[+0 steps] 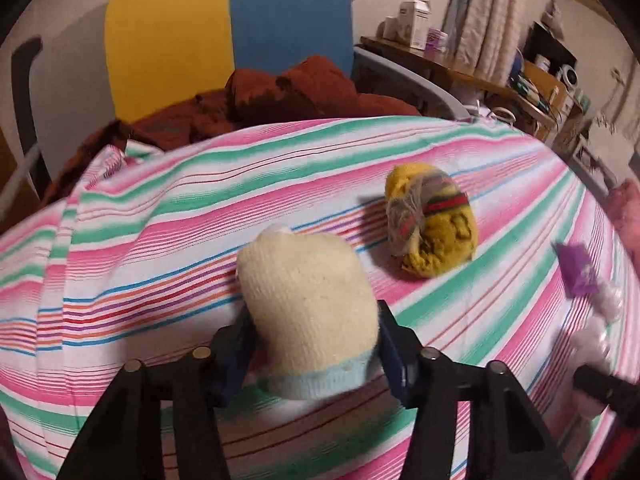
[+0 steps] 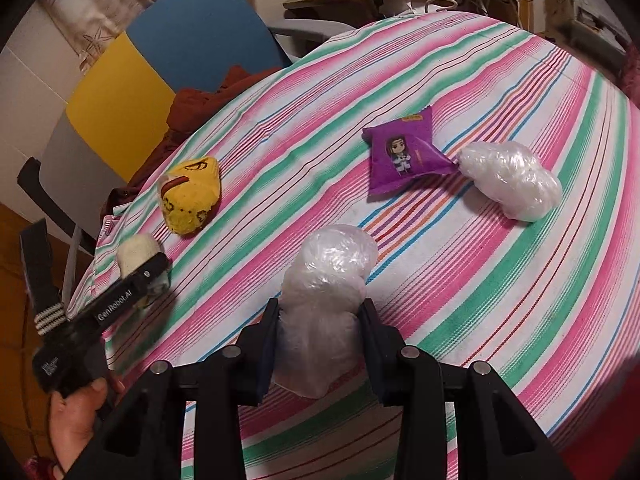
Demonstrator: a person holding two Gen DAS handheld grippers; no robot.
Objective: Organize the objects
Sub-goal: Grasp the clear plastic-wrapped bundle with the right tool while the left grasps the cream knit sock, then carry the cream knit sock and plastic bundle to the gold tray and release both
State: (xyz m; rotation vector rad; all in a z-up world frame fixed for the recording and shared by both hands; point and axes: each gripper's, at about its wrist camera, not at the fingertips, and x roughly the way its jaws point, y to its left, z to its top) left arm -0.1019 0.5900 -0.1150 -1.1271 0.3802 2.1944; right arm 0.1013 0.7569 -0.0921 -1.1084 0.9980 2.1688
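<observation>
My left gripper (image 1: pixel 312 344) clamps the cream sock (image 1: pixel 308 308); my right gripper (image 2: pixel 320 340) clamps a plastic bag (image 2: pixel 324 300) (probably both lifted). Next, set each by its kind: yellow sock (image 1: pixel 432 224) at one o'clock.

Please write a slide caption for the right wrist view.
Right gripper shut on a crumpled plastic bag above the striped tablecloth.

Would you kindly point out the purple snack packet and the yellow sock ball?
purple snack packet (image 2: pixel 404 154): right wrist view, on the printed cartoon figure.
yellow sock ball (image 2: pixel 191 200): right wrist view, on its yellow knitted front.
</observation>
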